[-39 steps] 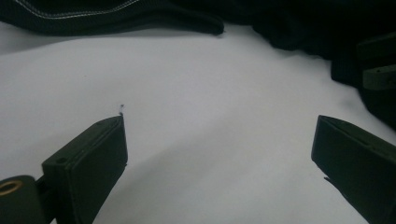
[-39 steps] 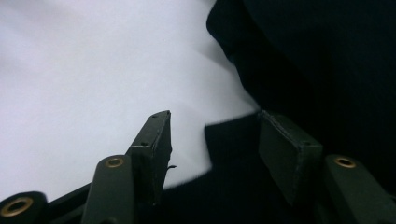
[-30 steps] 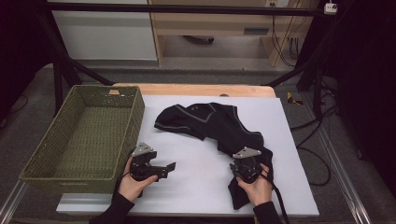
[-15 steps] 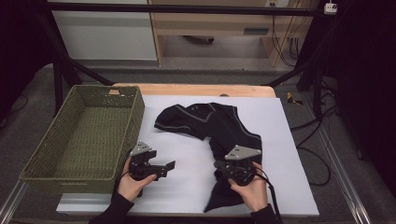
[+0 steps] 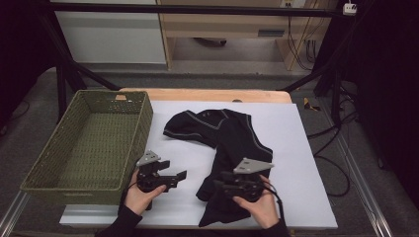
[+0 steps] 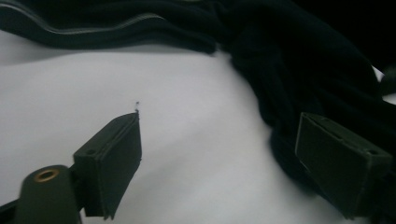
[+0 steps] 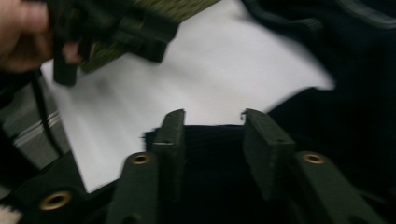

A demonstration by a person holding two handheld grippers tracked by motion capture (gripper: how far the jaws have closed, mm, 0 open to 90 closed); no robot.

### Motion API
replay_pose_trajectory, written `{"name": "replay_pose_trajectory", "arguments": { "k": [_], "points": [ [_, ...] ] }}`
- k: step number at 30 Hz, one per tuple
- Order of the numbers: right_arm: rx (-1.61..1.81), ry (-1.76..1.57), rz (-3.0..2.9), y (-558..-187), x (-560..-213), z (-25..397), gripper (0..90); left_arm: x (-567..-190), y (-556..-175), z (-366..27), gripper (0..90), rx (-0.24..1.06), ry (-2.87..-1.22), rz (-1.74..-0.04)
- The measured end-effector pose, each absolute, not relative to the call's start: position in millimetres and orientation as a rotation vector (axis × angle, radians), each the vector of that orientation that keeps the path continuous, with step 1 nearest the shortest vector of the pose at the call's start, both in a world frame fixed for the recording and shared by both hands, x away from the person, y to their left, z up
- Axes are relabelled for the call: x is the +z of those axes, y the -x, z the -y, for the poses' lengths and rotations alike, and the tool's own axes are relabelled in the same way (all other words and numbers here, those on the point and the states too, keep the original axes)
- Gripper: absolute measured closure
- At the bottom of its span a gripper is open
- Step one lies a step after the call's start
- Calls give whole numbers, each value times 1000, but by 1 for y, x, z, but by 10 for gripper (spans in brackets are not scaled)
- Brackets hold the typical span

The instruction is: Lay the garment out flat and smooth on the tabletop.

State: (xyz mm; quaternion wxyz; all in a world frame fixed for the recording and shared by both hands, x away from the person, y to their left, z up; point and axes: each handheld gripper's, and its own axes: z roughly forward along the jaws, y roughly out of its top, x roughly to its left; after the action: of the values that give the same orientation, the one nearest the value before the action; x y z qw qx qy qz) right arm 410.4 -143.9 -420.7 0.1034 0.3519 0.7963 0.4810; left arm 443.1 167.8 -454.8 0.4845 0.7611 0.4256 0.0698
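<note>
While lying crumpled on the white table cover (image 5: 296, 148), black garment (image 5: 232, 143) — spread from centre to near edge, right of green wicker basket (image 5: 89, 148). Right gripper (image 5: 217, 185) — clamped on lower garment fold. Left gripper (image 5: 180, 175) — jaws wide apart, nothing held, just beside cloth.
</note>
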Motion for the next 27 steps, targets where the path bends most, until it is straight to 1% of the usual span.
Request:
{"name": "replay_pose_trajectory", "arguments": {
  "k": [5, 9, 15, 17, 20, 22, 23, 24, 25, 26, 27],
  "points": [
    [1303, -1198, -2163, -401, -420, 205, 414, -459, -435, -138, 238, 91, -1917, -973],
    [1225, -1314, -2142, -395, -441, 235, 379, -468, -434, -119, 347, 72, -1968, -975],
    [1101, -1425, -2167, -397, -470, 246, 395, -477, -435, -111, 552, 40, -2031, -1011],
    [1088, -1438, -2183, -400, -475, 242, 394, -479, -434, -109, 603, 19, -2049, -1015],
    [1076, -1409, -2214, -401, -478, 232, 395, -481, -431, -105, 669, 37, -2061, -1004],
    [1041, -1396, -2243, -401, -479, 223, 420, -480, -430, -103, 715, 49, -2075, -1006],
    [1016, -1379, -2244, -401, -481, 219, 435, -481, -430, -102, 760, 45, -2079, -1007],
    [976, -1372, -2234, -400, -480, 215, 472, -480, -429, -102, 794, 50, -2084, -1005],
    [949, -1377, -2225, -399, -479, 212, 528, -480, -429, -102, 825, 50, -2087, -1006],
    [943, -1386, -2226, -399, -478, 210, 620, -480, -428, -102, 836, 45, -2087, -1010],
    [948, -1398, -2239, -399, -477, 209, 754, -479, -428, -103, 845, 47, -2087, -1011]
  ]
}}
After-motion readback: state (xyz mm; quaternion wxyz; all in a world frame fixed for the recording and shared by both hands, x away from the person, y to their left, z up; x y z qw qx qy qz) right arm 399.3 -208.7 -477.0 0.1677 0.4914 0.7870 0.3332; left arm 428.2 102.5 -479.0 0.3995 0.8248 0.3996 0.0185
